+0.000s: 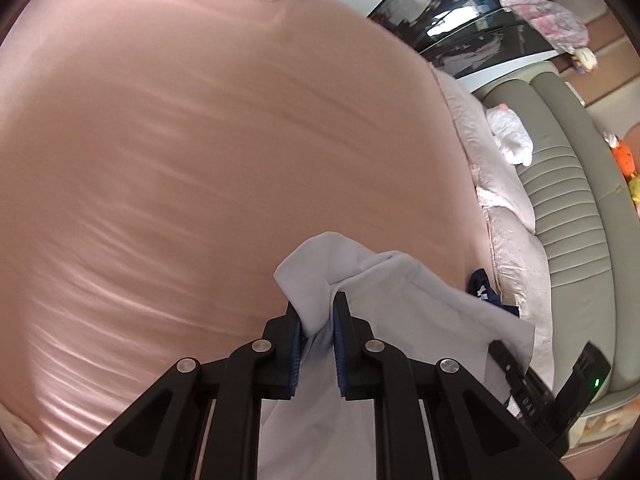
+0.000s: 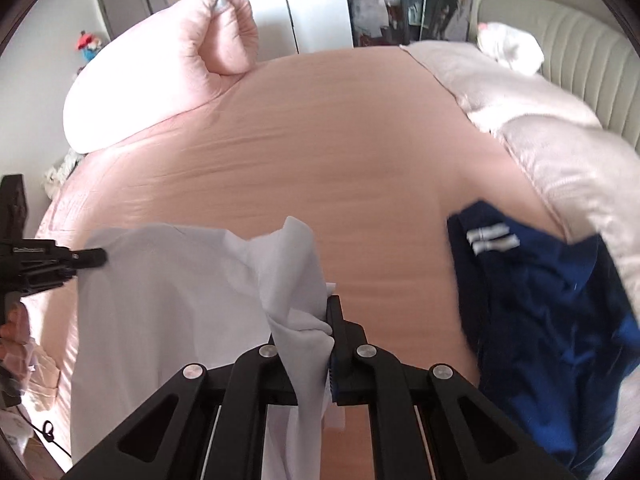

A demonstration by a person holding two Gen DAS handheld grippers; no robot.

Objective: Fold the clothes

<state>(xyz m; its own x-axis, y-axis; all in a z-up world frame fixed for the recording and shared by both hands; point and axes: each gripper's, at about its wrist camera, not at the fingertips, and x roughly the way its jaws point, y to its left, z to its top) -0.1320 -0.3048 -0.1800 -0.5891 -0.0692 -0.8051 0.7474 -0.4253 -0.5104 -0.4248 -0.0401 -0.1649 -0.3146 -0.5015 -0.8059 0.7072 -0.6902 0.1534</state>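
Observation:
A white garment (image 2: 168,304) hangs stretched above the pink bed sheet (image 2: 340,140), held at two points. My left gripper (image 1: 316,312) is shut on one bunched corner of the white garment (image 1: 320,276), which drapes down between its fingers. My right gripper (image 2: 320,320) is shut on the other corner, and its left finger is hidden by the cloth. In the right wrist view the left gripper (image 2: 92,258) shows at the far left, pinching the garment's edge. A dark blue garment with white stripes (image 2: 552,320) lies crumpled on the bed to the right.
A rolled pink duvet (image 2: 160,68) lies at the bed's far left. Pale pillows (image 2: 560,152) line the right side beside a beige padded headboard (image 1: 568,208). A white plush toy (image 2: 508,46) sits near the headboard. A wardrobe (image 2: 400,0) stands beyond the bed.

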